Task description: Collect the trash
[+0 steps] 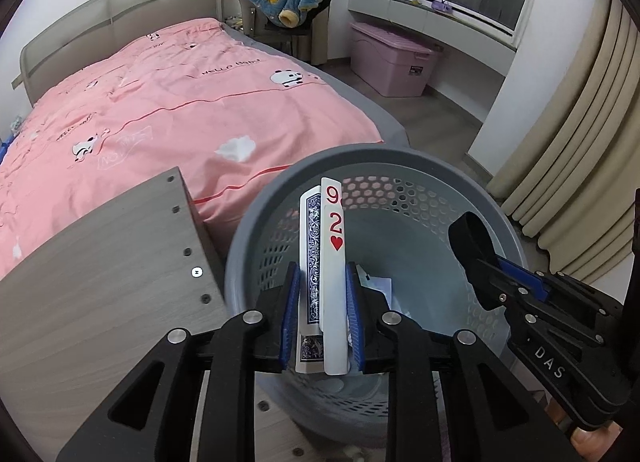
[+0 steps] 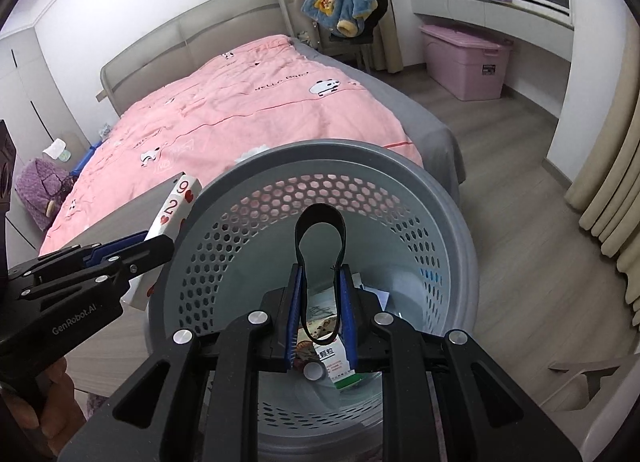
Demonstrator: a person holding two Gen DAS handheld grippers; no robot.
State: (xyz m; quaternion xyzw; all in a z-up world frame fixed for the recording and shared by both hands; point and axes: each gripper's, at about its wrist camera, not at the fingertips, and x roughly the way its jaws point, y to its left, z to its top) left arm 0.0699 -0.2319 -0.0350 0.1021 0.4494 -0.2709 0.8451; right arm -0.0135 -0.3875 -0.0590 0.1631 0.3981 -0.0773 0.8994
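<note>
Playing cards (image 1: 325, 262), upright and edge-on, and a black band loop (image 2: 320, 262) poised above the grey perforated basket (image 2: 224, 189) holding paper packets (image 2: 338, 362).

Pink-quilted bed (image 1: 160, 109), lilac storage bin (image 1: 390, 61)

The basket (image 2: 404, 189) mouth stands open upward, both loads held above it. The desk (image 1: 100, 262) edge crowds its left rim, the bed (image 1: 160, 101) lies just behind. To the right, bare floor (image 2: 520, 189) leaves room up to the curtain (image 2: 612, 197).
</note>
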